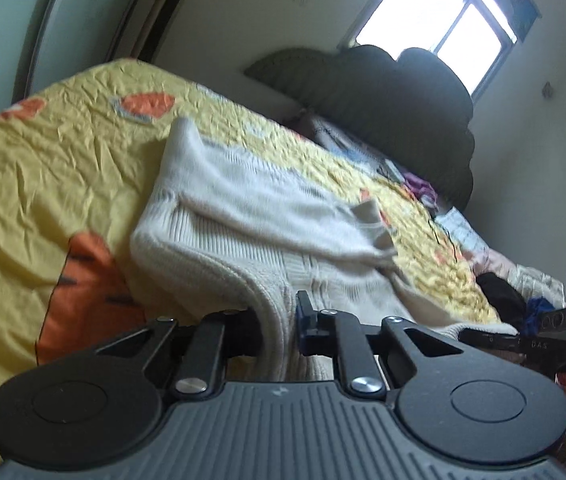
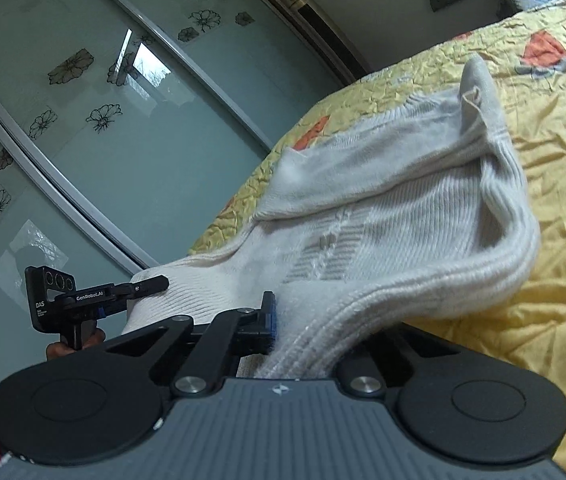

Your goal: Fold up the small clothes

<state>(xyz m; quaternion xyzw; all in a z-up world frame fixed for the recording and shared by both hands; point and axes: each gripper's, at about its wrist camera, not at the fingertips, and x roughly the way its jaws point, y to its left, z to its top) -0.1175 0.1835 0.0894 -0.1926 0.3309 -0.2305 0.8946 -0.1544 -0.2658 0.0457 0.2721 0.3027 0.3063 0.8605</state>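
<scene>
Clamped between the left gripper's fingers is the ribbed edge of a cream knitted garment; the jaws pinch it tight. Both ends of that edge are held, since the right gripper is likewise closed on the thick ribbed band, its far finger hidden under the knit. From the two grips the garment stretches away, lifted at the near edge, and its far part lies on the yellow quilt with orange patches. Beyond the quilt, a dark cushion sits below a bright window.
</scene>
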